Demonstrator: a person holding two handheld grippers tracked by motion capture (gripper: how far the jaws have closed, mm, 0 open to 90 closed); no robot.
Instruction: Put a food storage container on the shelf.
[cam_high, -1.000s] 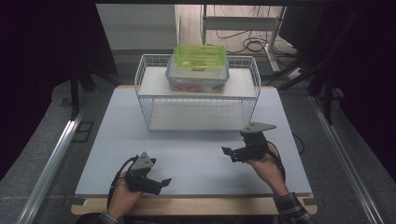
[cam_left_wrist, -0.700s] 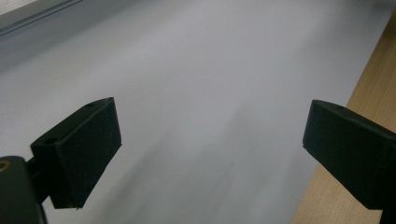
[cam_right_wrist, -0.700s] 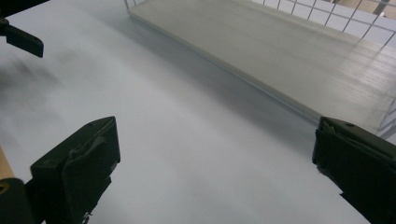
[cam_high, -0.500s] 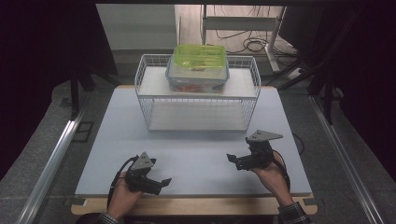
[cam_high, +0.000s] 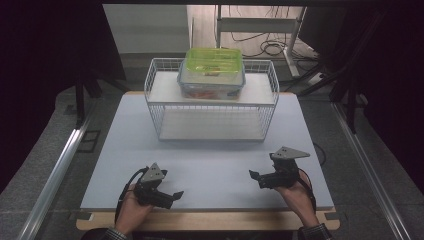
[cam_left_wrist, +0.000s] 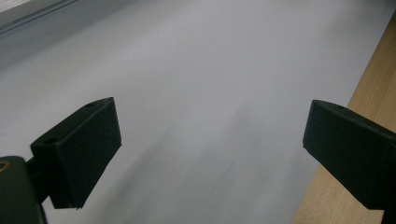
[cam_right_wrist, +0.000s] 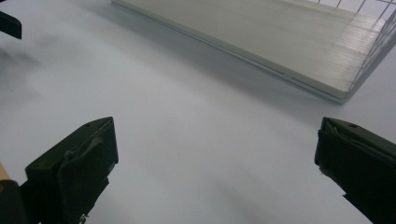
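From the high view, the right gripper has drawn back toward the near edge of the table since a second ago, and now sits lower and further right; the left gripper has not shifted. Both rest low over the mat, well apart, each held in a hand that comes in from the near edge — the jaws point inward toward each other. The box with the green lid stands on the top shelf of the wire rack, far from both.

In the left gripper view the jaws stand wide apart over bare mat, holding nothing.

In the right gripper view the jaws also gape, empty — the rack's lower shelf lies ahead.
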